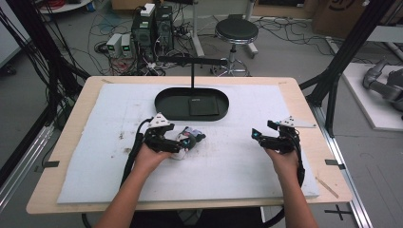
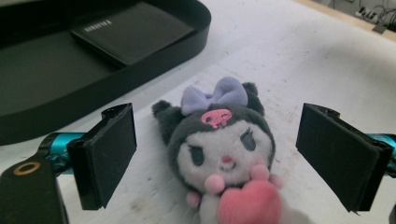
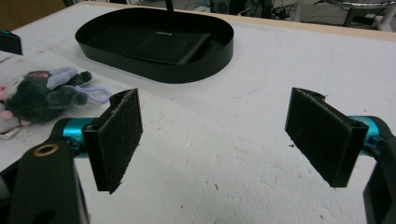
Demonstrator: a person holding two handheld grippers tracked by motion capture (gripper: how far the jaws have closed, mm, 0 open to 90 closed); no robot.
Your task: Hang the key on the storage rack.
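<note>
A small plush toy (image 1: 192, 138) with a dark grey head, a lilac bow and a pink heart lies on the white foam mat (image 1: 228, 164), left of centre. In the left gripper view the plush toy (image 2: 219, 144) sits between the two black pads of my left gripper (image 2: 226, 156). There is a gap on each side and neither pad touches it, so my left gripper (image 1: 180, 141) is open. My right gripper (image 1: 264, 132) hovers over bare mat at the right, open with nothing between its pads. In its own view my right gripper (image 3: 224, 140) has the plush toy (image 3: 42, 95) far off to the left.
A black oval tray (image 1: 164, 102) holding a flat black box (image 1: 203, 107) stands behind the toy. A thin post with a crossbar (image 1: 192, 61) rises from the tray. The mat lies on a wooden table (image 1: 304, 102). Beyond the table are a stool, computers and cables.
</note>
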